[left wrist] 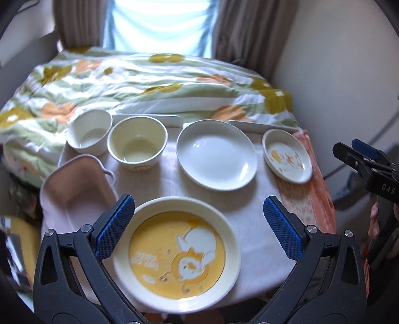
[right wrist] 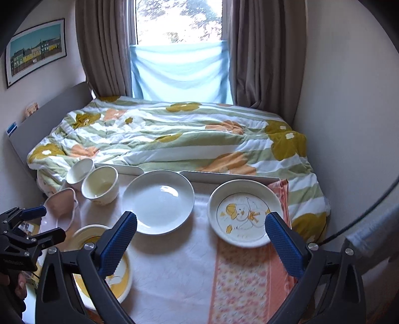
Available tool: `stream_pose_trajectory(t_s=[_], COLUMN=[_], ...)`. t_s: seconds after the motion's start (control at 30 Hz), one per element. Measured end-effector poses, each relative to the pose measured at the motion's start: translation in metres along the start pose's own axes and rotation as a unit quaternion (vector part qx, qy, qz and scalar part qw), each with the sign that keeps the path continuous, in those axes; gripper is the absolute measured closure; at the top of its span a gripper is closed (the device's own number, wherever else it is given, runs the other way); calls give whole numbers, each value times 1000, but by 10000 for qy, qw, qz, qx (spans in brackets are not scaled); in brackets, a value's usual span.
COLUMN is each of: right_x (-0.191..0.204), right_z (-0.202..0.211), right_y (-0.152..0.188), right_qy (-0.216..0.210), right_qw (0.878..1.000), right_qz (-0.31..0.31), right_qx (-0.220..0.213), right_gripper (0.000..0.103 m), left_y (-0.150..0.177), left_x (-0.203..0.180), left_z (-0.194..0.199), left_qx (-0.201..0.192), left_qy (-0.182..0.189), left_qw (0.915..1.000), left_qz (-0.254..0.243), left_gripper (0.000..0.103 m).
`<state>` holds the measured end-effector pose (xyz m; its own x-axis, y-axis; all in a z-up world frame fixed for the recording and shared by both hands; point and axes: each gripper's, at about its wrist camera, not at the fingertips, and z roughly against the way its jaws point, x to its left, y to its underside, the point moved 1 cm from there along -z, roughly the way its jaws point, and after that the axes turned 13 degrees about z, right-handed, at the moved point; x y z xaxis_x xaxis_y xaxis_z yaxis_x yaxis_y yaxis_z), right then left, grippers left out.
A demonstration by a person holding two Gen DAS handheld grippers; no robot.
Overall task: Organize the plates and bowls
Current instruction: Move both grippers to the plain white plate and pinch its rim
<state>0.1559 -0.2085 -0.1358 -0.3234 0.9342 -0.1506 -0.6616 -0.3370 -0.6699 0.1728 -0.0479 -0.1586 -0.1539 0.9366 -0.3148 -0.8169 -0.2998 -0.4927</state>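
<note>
Left gripper point(left wrist: 199, 224): jaws spread wide, nothing between the blue pads. Below it, nearest the table's front edge, the yellow duck plate point(left wrist: 177, 254) lies flat on the white tablecloth point(left wrist: 169, 182), clear of both pads.

Right gripper point(right wrist: 200, 239): jaws also spread wide, empty, hanging above the cloth. Its right pad overlaps the near rim of the small duck plate point(right wrist: 245, 214) in view; contact cannot be told. That plate sits partly on the orange floral cloth point(right wrist: 244, 279) at the table's right side.

Left of the yellow plate: pink rectangular dish point(left wrist: 74, 189), handle toward the bowls.

Mid-table: plain white plate point(left wrist: 217, 154), apart from its neighbours.

Far left: cream bowl point(left wrist: 137, 144) and white ribbed bowl point(left wrist: 89, 132), side by side, upright, rims about touching.

Behind the table: bed with flowered quilt point(right wrist: 174, 139), then brown curtains point(right wrist: 104, 44) flanking the window point(right wrist: 178, 20).
</note>
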Motion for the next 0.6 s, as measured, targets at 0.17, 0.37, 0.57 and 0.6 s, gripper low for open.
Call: stream_pose_trajectory(t_s=[0.17, 0.37, 0.57, 0.6], right_x=[-25, -34, -24, -22], right_z=[-59, -144, -203, -212], right_y=[-19, -35, -32, -31], right_qy=[-706, -1565, -2273, -2358], right_qw=[9960, 9808, 9600, 9561], right_qz=[502, 897, 1189, 1251], right_qx=[218, 740, 1124, 1205], right_gripper=[1, 1, 27, 31], left_y=[-14, -28, -33, -33], left_x=[-10, -2, 11, 12], left_z=[-43, -96, -144, -151], left_qx=[-35, 457, 796, 862], left_qy=[-594, -397, -421, -446], left_qw=[9974, 9907, 9823, 9810], left_qz=[415, 1215, 1643, 1679], left_gripper=[0, 0, 12, 19])
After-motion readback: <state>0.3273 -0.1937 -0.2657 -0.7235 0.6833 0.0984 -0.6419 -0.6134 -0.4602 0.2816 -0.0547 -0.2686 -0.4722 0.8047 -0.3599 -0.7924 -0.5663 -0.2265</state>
